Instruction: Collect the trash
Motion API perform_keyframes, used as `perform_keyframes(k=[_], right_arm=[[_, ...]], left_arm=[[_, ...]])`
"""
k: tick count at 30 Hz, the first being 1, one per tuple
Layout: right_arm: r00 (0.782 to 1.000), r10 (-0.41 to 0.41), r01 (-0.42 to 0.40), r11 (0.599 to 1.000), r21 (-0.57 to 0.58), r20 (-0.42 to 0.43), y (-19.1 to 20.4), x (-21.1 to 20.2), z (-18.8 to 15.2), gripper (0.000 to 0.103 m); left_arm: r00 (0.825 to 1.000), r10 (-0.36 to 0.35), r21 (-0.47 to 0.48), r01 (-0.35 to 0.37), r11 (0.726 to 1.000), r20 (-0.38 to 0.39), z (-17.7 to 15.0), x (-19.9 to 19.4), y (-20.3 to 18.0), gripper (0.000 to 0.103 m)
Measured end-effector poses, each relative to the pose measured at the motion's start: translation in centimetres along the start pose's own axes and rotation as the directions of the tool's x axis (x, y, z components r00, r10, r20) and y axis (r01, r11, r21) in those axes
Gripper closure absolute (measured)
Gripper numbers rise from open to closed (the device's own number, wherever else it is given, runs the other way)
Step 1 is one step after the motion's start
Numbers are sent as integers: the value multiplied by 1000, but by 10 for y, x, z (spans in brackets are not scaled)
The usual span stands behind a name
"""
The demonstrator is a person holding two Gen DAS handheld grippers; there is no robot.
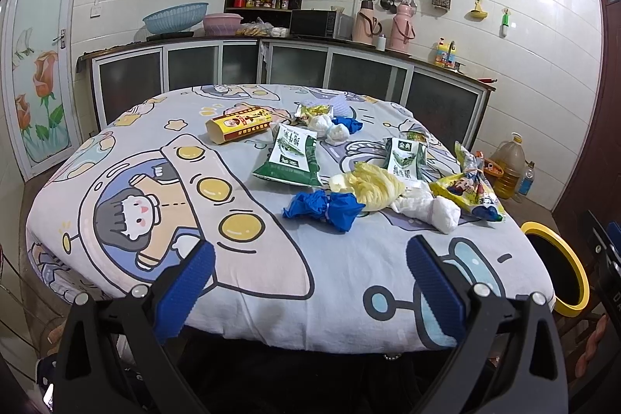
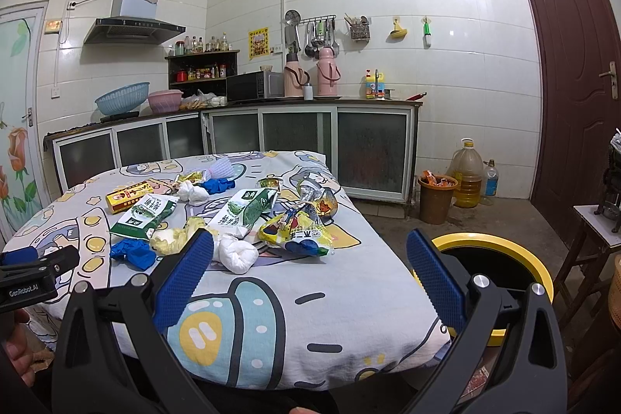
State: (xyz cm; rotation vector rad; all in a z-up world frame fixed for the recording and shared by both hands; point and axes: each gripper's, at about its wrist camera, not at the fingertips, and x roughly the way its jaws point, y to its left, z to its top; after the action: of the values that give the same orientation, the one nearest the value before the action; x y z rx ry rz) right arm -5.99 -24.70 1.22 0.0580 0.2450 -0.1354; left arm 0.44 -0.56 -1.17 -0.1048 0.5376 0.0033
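Trash lies scattered on a table with a cartoon-print cloth (image 1: 271, 282) (image 2: 310, 321): a crumpled blue glove (image 1: 324, 206) (image 2: 132, 253), green snack bags (image 1: 289, 158) (image 2: 145, 216), a yellow box (image 1: 238, 125) (image 2: 130, 200), yellow cabbage-like scraps (image 1: 374, 187) (image 2: 172, 239), white wads (image 1: 434, 208) (image 2: 236, 255) and a yellow wrapper (image 1: 465, 193) (image 2: 297, 233). A yellow-rimmed black bin (image 1: 561, 268) (image 2: 493, 258) stands at the table's right. My left gripper (image 1: 310, 282) is open and empty over the near table edge. My right gripper (image 2: 310, 278) is open and empty, also short of the trash.
A brown waste basket (image 2: 436, 198), an oil jug (image 2: 467, 173) and a bottle stand on the floor by the cabinets. A kitchen counter runs along the back wall. A small side table (image 2: 597, 220) and a brown door are at the right.
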Motion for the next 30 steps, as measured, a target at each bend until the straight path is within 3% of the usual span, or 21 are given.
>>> perform_keyframes(k=[5, 8, 12, 15, 18, 21, 23, 25, 27, 28, 30], right_arm=[[1000, -8, 9, 1000, 23, -6, -7, 6, 5, 7], [999, 41, -39, 998, 59, -36, -19, 18, 16, 7], [987, 132, -122, 986, 113, -91, -32, 40, 29, 7], [961, 232, -214, 968, 130, -151, -31, 62, 34, 7], [930, 271, -243, 960, 140, -246, -28, 90, 30, 7], [908, 266, -236, 963, 128, -323, -26, 116, 25, 7], [904, 250, -226, 968, 110, -347, -27, 129, 24, 7], [887, 266, -237, 964, 124, -376, -31, 143, 25, 7], [871, 268, -225, 963, 149, -412, -35, 161, 28, 7], [860, 271, -226, 962, 154, -433, -36, 169, 29, 7], [816, 298, -237, 954, 183, -495, -39, 192, 30, 7]], left_arm=[[999, -27, -7, 27, 1000, -24, -1, 3, 2, 8], [997, -57, -27, 55, 998, -53, -3, 9, 8, 8], [979, -177, -78, 170, 982, -97, -8, 23, 18, 8], [960, -261, -110, 250, 962, -105, -12, 34, 22, 8], [955, -262, -124, 246, 961, -140, -11, 48, 24, 8], [963, -245, -82, 237, 968, -108, 4, 53, 34, 8], [969, -231, -14, 231, 973, -83, 20, 51, 40, 8], [986, -158, 97, 162, 982, -54, 42, 52, 43, 8], [992, -112, 203, 120, 972, -51, 67, 61, 48, 8], [992, -107, 222, 118, 968, -62, 76, 65, 52, 8], [989, -106, 248, 128, 960, -99, 96, 83, 62, 8]])
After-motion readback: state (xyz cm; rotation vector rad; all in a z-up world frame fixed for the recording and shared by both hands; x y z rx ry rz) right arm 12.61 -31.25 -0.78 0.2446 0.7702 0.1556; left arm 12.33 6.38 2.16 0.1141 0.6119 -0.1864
